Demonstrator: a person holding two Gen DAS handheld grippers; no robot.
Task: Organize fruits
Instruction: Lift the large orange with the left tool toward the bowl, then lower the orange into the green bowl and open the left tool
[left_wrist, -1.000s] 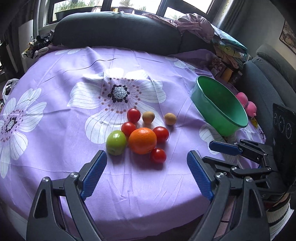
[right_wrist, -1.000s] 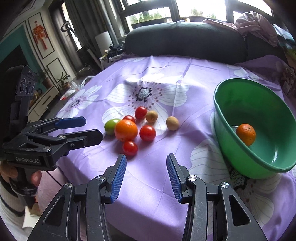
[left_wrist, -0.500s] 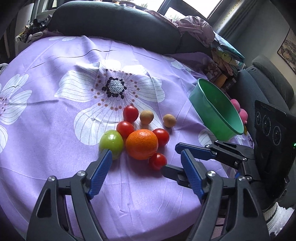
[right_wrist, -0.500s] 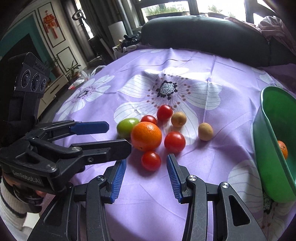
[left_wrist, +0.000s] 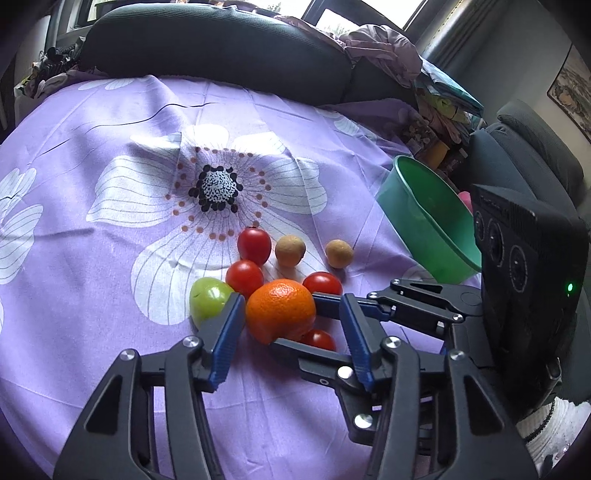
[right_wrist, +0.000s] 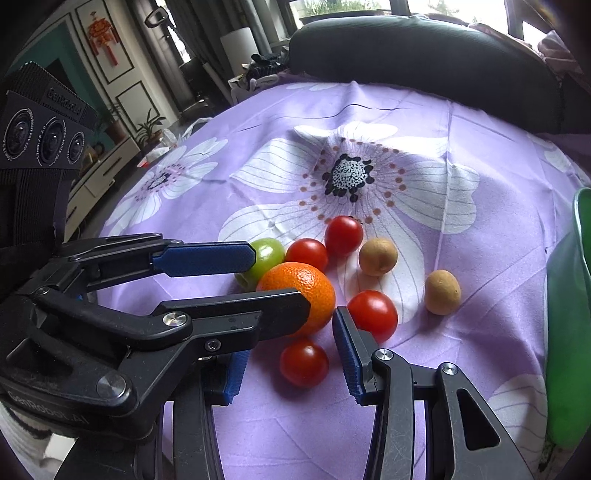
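**Two grippers converge on one orange**

Two black two-finger grippers with blue ribbed pads meet at a cluster of fruit on the round table (left_wrist: 92, 258), which is covered by a purple cloth printed with white flowers.

Left gripper (left_wrist: 291, 325): spread wide. Its pads stand on either side of the large round orange (left_wrist: 280, 310); the left pad sits between the orange and the green tomato-like fruit (left_wrist: 207, 301). Contact with the orange cannot be confirmed.

Right gripper (right_wrist: 288, 365): spread wide, coming in from the side and crossing the left gripper. One small red tomato (right_wrist: 303, 362) lies between its pads, not touching the visible right-hand pad. The other pad is partly hidden behind the left gripper's lower finger.

Fruit layout, right wrist view:
- Orange (right_wrist: 303, 288) at the centre of the cluster, touching the green fruit (right_wrist: 266, 256) behind it.
- Red tomato (right_wrist: 373, 314) just beside the orange.
- Two more red tomatoes (right_wrist: 306, 253) and (right_wrist: 343, 234) behind it.
- Two small tan-brown round fruits (right_wrist: 377, 256) and (right_wrist: 442, 291) lie toward the bowl side, apart from each other.

Green plastic bowl (left_wrist: 424, 221): it stands at the table edge, well apart from the cluster. Its contents are not visible.
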